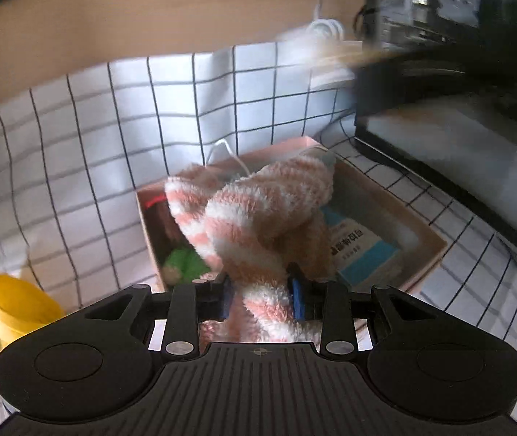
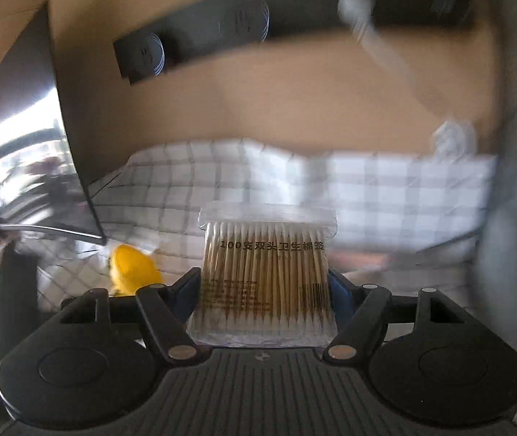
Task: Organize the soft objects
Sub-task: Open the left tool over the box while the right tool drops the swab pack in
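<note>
Left tool (image 1: 260, 296), angled downward, clamps a fuzzy sock (image 1: 258, 214); right tool (image 2: 264, 290) grips a cotton-swab pack (image 2: 265, 272).

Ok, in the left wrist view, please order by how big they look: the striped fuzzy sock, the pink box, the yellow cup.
1. pink box, though the sock hides much of it
2. striped fuzzy sock, close behind; it hangs nearer the camera, so this order is unsure
3. yellow cup, clearly smallest, partly hidden

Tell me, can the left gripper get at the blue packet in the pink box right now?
Probably not. The left gripper is shut on the striped fluffy sock, which hangs over the pink box and partly covers the blue packet.
</note>
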`<action>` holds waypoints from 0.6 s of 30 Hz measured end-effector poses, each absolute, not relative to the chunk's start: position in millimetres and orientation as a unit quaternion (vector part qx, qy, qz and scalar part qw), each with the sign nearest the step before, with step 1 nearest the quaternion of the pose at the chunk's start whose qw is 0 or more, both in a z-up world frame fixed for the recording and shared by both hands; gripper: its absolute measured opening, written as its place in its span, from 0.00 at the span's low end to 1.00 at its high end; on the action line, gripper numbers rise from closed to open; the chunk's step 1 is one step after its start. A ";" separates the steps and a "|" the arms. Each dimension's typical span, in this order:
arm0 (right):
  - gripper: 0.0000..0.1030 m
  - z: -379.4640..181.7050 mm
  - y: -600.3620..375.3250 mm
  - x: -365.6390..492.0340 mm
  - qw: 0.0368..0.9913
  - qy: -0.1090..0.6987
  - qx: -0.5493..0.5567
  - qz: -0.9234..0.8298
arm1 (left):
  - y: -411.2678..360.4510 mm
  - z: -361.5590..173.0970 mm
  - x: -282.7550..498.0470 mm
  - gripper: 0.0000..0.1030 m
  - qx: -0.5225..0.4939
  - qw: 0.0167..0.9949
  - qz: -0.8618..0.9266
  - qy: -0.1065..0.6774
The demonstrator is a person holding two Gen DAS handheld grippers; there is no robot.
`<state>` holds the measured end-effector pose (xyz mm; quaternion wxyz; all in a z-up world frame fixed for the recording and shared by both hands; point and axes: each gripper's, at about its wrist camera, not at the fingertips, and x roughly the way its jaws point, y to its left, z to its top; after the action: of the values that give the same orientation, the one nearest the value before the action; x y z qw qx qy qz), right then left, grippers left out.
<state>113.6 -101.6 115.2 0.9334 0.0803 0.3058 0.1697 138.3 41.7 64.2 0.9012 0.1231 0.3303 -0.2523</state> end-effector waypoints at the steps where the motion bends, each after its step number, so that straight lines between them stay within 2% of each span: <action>1: 0.70 102.4 -97.0 130.1 0.925 0.326 0.084 0.177 | 42.1 65.1 134.2 0.34 0.132 0.902 -0.254 0.325; 4: 0.71 57.2 -80.0 155.8 0.913 0.382 0.034 0.139 | 51.1 67.6 126.6 0.35 0.124 0.903 -0.255 0.324; 8: 0.71 25.2 -64.1 140.3 0.920 0.371 -0.045 0.119 | 86.5 78.4 108.8 0.34 0.053 0.915 -0.228 0.329; 12: 0.73 25.8 -65.7 134.8 0.922 0.365 -0.049 0.120 | 135.1 89.6 76.0 0.34 -0.012 0.931 -0.180 0.319; 15: 0.83 33.1 -72.9 128.1 0.923 0.366 -0.037 0.112 | 179.7 86.3 58.5 0.33 -0.033 0.937 -0.103 0.333; 18: 0.83 44.6 -86.9 109.6 0.930 0.351 -0.020 0.111 | 234.7 74.9 45.9 0.33 -0.072 0.934 0.001 0.350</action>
<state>109.6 -86.9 44.6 0.9295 -0.0202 0.3511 0.1108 45.9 234.7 74.9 0.9338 -0.0725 0.3503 0.0015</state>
